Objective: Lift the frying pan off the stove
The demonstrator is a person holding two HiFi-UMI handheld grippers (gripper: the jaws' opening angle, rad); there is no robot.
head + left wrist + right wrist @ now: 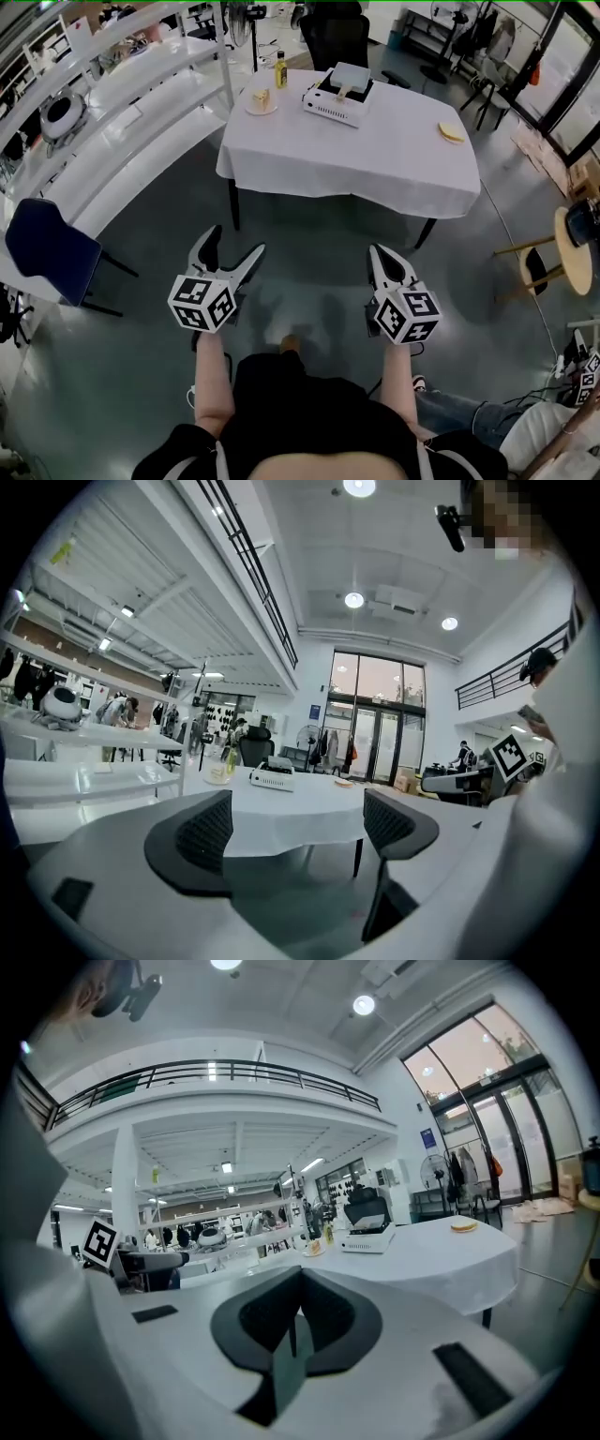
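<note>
The white tabletop stove [334, 105] stands at the far side of a white-clothed table [394, 150], with the pale frying pan [350, 81] on top of it. Both grippers hang low over the floor, well short of the table. My left gripper [234, 244] is open with nothing between its fingers. My right gripper [384, 257] is shut and empty. The left gripper view looks between open black pads [208, 832] at the stove [273, 777] far off. In the right gripper view the stove [367, 1238] sits beyond the closed jaws of that gripper [298, 1290].
A plate of food [261, 101], a bottle [280, 70] and a second small plate [451, 132] share the table. A blue chair [47, 246] and white shelving [122, 103] stand to the left. A round wooden stool [570, 239] is at the right.
</note>
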